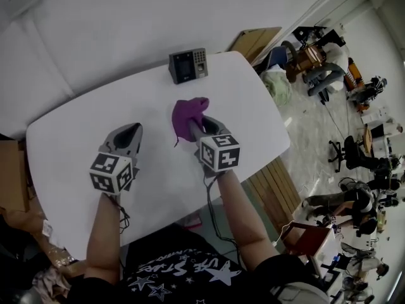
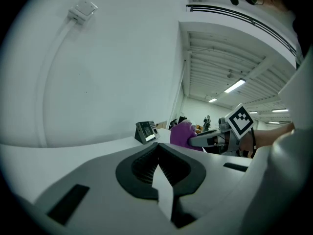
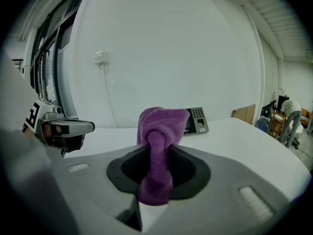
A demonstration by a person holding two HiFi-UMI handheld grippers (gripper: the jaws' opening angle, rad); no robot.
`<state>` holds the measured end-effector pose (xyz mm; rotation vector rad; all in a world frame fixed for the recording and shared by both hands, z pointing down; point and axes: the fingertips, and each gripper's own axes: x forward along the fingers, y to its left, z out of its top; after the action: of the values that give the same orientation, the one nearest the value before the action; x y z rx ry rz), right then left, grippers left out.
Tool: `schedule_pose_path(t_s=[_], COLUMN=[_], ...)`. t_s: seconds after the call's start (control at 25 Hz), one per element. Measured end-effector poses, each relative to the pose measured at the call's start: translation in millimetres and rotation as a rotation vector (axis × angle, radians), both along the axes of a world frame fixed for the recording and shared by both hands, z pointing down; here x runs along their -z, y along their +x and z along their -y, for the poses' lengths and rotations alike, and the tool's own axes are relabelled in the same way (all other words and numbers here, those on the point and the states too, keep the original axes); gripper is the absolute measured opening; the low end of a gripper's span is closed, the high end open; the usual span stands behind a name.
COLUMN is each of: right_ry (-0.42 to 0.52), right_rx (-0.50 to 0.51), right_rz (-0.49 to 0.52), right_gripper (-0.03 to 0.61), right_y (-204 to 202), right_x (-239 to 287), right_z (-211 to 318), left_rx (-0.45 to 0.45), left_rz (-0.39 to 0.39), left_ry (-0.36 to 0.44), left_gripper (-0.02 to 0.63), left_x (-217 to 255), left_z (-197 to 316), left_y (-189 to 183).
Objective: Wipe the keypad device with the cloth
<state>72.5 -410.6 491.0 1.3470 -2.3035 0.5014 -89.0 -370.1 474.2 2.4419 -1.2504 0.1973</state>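
The grey keypad device with a dark screen stands at the far edge of the white table. My right gripper is shut on a purple cloth, which bunches out past the jaws, well short of the device. In the right gripper view the cloth runs between the jaws and the keypad device shows behind it. My left gripper is shut with nothing in it, left of the cloth. The left gripper view shows the keypad device and the cloth ahead.
A cardboard box sits by the table's left edge. Brown boards lean behind the far right corner. Office chairs and clutter fill the floor at the right. A white wall runs behind the table.
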Motion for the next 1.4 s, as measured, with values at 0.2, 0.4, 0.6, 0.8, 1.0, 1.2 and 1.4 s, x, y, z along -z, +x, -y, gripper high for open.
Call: schedule_pose_path(t_s=[0.2, 0.4, 0.6, 0.8, 1.0, 1.2, 1.4], right_ry=[-0.029, -0.031, -0.015, 0.007, 0.008, -0.026, -0.036], right_rx=[-0.011, 0.011, 0.024, 0.064, 0.104, 0.125, 0.107], right_rz=[0.038, 0.059, 0.085, 0.107, 0.132, 0.154, 0.148], right_gripper=[0.095, 0.095, 0.095, 0.095, 0.095, 0.095, 0.095], right_y=[-2, 7, 18, 26, 33, 32, 29], right_x=[8, 4, 17, 28, 21, 11, 8], right_z=[-33, -73, -113, -160, -204, -239, -262], left_rx=[-0.034, -0.049, -0.040, -0.023, -0.007, 0.030, 0.017], left_rz=[0.017, 0.034, 0.045, 0.065, 0.078, 0.085, 0.087], left_ry=[-0.007, 0.009, 0.035, 0.046, 0.036, 0.023, 0.007], left_gripper=[0.006, 0.006, 0.006, 0.006, 0.006, 0.006, 0.006], left_x=[12, 13, 30, 37, 29, 24, 18], left_z=[-26, -58, -99, -146, -198, -234, -256], left_y=[12, 35, 50, 63, 74, 72, 64])
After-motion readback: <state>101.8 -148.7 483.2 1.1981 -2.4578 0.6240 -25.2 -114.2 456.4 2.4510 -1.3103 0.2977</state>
